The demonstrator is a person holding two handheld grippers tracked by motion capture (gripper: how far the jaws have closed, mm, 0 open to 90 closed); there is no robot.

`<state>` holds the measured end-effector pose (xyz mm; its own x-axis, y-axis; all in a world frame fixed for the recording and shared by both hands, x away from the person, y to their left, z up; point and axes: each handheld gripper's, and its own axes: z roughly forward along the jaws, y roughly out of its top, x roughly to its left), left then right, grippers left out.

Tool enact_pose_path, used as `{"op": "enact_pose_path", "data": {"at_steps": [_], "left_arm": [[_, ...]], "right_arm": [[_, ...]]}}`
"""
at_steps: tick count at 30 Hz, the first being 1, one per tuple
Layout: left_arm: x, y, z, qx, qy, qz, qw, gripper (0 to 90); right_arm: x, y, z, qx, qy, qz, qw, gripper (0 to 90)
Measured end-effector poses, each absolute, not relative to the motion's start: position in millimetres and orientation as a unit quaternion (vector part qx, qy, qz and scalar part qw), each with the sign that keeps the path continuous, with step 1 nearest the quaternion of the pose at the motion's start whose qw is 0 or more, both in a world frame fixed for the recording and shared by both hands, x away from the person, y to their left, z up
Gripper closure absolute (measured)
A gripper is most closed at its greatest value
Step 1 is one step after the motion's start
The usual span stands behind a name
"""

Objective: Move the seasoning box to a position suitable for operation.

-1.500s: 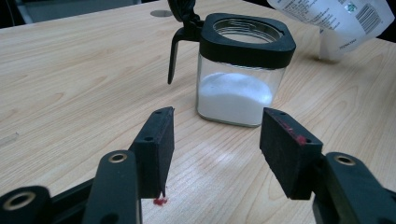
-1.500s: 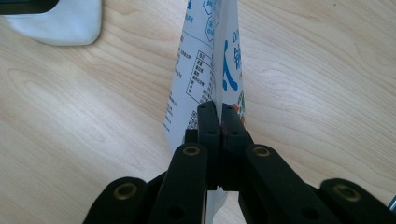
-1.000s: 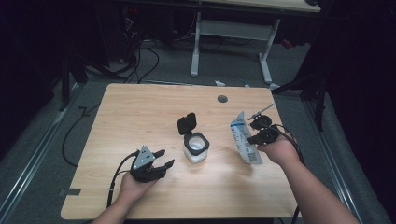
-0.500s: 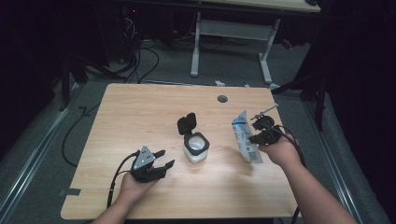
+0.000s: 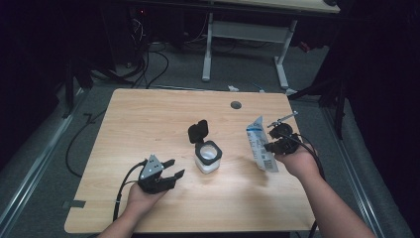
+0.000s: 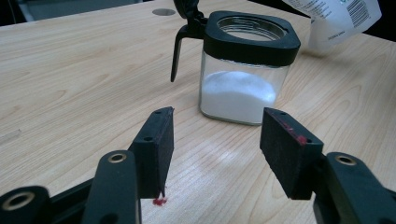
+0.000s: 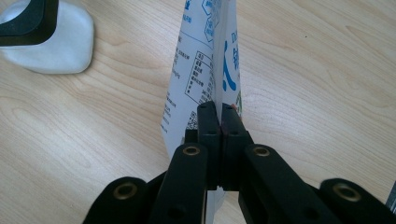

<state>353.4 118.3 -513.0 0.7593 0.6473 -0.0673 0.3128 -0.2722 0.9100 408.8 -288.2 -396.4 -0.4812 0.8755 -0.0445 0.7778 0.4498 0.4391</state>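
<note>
A square glass jar (image 5: 207, 157) (image 6: 246, 69) with a black rim holds white powder and stands mid-table, its black flip lid (image 5: 198, 131) swung up behind it. My left gripper (image 5: 167, 170) (image 6: 217, 140) rests open near the front edge, jaws pointing at the jar from a short distance, nothing between them. My right gripper (image 5: 268, 147) (image 7: 219, 114) is shut on the edge of a white printed pouch (image 5: 259, 144) (image 7: 205, 60), held upright above the table to the right of the jar. The pouch's corner (image 6: 334, 21) shows behind the jar in the left gripper view.
The wooden table (image 5: 148, 119) has a round cable grommet (image 5: 236, 105) at its far side. Cables (image 5: 124, 186) trail from both grippers. Beyond the far edge stand a desk frame (image 5: 247, 44) and floor cables (image 5: 148, 59).
</note>
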Motion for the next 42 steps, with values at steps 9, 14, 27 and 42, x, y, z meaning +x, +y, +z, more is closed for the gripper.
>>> {"op": "enact_pose_path", "data": {"at_steps": [9, 14, 27, 42], "left_arm": [[354, 120, -513, 0.781, 0.307, 0.162, 0.519, 44.8], [355, 121, -514, 0.781, 0.307, 0.162, 0.519, 44.5], [355, 121, -514, 0.782, 0.309, 0.158, 0.517, 44.5], [356, 121, -517, 0.784, 0.310, 0.157, 0.515, 44.1]], "right_arm": [[406, -288, -399, 0.492, 0.836, 0.198, 0.137, 89.7], [403, -289, -404, 0.495, 0.835, 0.199, 0.137, 89.7], [396, -290, -412, 0.495, 0.828, 0.219, 0.147, 89.6], [384, -293, -416, 0.493, 0.810, 0.267, 0.170, 89.6]]}}
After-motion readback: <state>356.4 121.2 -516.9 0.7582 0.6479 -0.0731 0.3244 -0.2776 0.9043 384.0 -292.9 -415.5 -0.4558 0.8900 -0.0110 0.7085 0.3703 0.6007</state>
